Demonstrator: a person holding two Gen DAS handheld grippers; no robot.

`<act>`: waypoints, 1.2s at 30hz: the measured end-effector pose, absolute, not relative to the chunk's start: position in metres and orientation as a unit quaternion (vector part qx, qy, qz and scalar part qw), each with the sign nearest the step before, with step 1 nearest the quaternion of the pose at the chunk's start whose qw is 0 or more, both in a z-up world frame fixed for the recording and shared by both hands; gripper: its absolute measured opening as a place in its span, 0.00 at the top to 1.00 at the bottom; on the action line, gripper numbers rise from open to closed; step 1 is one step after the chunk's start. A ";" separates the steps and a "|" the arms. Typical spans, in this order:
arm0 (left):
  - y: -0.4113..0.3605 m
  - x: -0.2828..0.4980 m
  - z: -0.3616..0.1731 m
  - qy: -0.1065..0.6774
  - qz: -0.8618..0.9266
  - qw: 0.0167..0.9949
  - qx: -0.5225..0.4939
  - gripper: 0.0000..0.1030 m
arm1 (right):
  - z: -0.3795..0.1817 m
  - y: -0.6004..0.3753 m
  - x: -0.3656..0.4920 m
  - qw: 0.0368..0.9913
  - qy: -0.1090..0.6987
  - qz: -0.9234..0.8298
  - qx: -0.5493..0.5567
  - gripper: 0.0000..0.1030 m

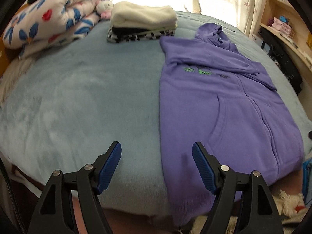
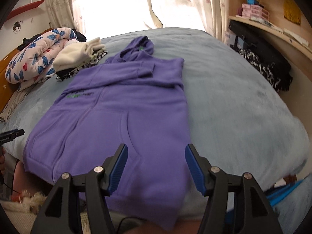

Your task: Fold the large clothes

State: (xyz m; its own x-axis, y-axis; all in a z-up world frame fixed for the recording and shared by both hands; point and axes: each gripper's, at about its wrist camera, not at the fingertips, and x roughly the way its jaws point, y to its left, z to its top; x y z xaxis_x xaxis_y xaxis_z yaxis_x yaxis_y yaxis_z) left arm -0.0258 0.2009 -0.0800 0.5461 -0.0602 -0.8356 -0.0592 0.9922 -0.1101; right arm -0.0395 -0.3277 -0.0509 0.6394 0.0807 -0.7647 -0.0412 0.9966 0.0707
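Grippers both tilt steeply down over the near edge of the bed (image 1: 78, 97). Nearest, the left gripper (image 1: 157, 165) has its jaws spread wide with nothing between them; its blue pads (image 1: 109, 167) hang above the pale blue blanket and the left border of the purple hoodie (image 1: 224, 107). The right gripper (image 2: 156, 165) also stands with jaws parted and empty, above the garment's lower hem (image 2: 152, 200), which droops over the bed edge. In the right wrist view, part of the left tool shows at the far left, mostly cut off by the frame.

The hoodie lies flat, front up, sleeves folded across the chest, hood pointing toward the window. Its green chest print (image 1: 197, 71) is too blurred to read. Beyond it sits a stack of folded clothes (image 1: 142, 23), cream on top, beside a flowered quilt (image 1: 48, 25). Bright glare washes out the window behind the curtains (image 2: 62, 5).
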 end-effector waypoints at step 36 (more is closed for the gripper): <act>0.174 -0.001 -0.089 0.444 -0.161 0.838 -0.274 0.89 | -0.060 -0.339 -0.027 0.880 0.406 0.175 0.175 0.89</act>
State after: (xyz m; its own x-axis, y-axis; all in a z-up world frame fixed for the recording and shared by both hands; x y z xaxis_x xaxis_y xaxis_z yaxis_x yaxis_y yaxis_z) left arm -0.0010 0.1740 -0.0891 0.5541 -0.5140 -0.6549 0.0267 0.7972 -0.6031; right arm -0.0272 -0.3388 -0.0601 0.6091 0.4504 -0.6527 -0.1657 0.8772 0.4507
